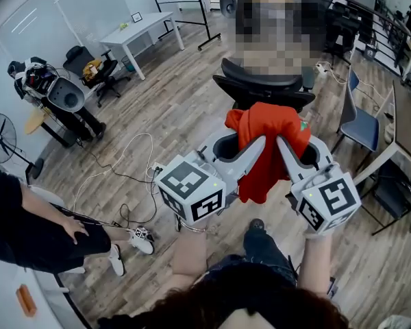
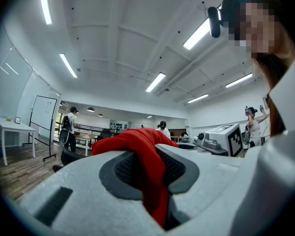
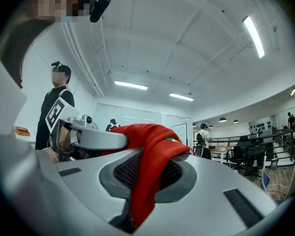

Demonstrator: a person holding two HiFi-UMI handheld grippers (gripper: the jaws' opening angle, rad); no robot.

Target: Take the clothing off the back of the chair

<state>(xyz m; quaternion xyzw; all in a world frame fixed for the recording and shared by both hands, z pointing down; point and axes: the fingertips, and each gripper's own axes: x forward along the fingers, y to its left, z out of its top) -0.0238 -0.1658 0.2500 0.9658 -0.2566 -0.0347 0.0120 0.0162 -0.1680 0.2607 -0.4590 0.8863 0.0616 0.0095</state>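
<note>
A red garment (image 1: 267,146) hangs in the air between my two grippers, in front of the black office chair (image 1: 260,88). My left gripper (image 1: 260,142) is shut on the cloth's left upper edge. My right gripper (image 1: 282,142) is shut on its right upper edge. In the left gripper view the red cloth (image 2: 150,168) runs down between the grey jaws. The right gripper view shows the same red cloth (image 3: 152,176) pinched between its jaws, with a small green tag on it. The garment hangs clear of the chair back.
A blue chair (image 1: 362,122) and a desk edge (image 1: 404,125) stand at the right. A seated person (image 1: 34,225) is at the left, with cables (image 1: 123,177) on the wooden floor. A white table (image 1: 140,36) and a fan (image 1: 3,142) stand farther left.
</note>
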